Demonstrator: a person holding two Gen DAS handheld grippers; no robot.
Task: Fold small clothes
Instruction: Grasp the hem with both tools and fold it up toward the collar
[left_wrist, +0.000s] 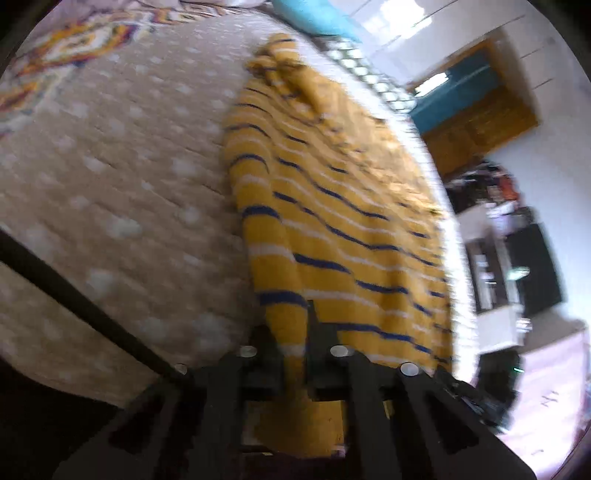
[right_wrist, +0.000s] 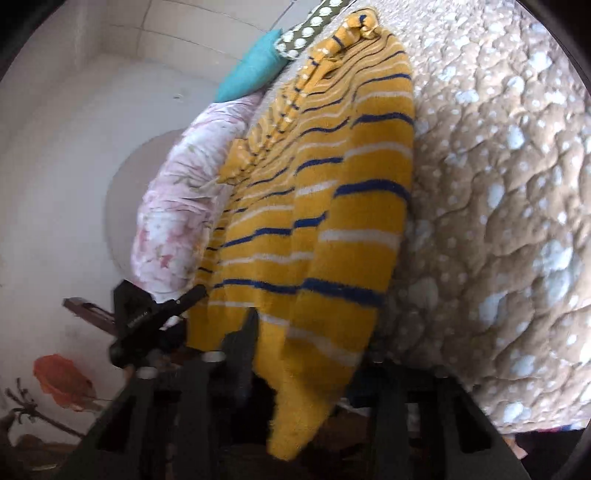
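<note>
A yellow sweater (left_wrist: 332, 206) with blue and white stripes lies stretched on a beige dotted bedspread (left_wrist: 110, 166). My left gripper (left_wrist: 291, 350) is shut on the near edge of the sweater, with the cloth running between its black fingers. In the right wrist view the same sweater (right_wrist: 321, 206) runs away from the camera across the bedspread (right_wrist: 498, 184). My right gripper (right_wrist: 306, 354) is shut on the sweater's near edge, and a flap of it hangs down below the fingers. The left gripper (right_wrist: 155, 317) shows beside it at the left.
A teal pillow (left_wrist: 314, 14) and a dotted green cloth (right_wrist: 310, 33) lie at the far end of the bed. A pink floral quilt (right_wrist: 184, 206) lies along the bed's edge. A wooden cabinet (left_wrist: 480, 122) and dark shelves (left_wrist: 517, 258) stand beyond the bed.
</note>
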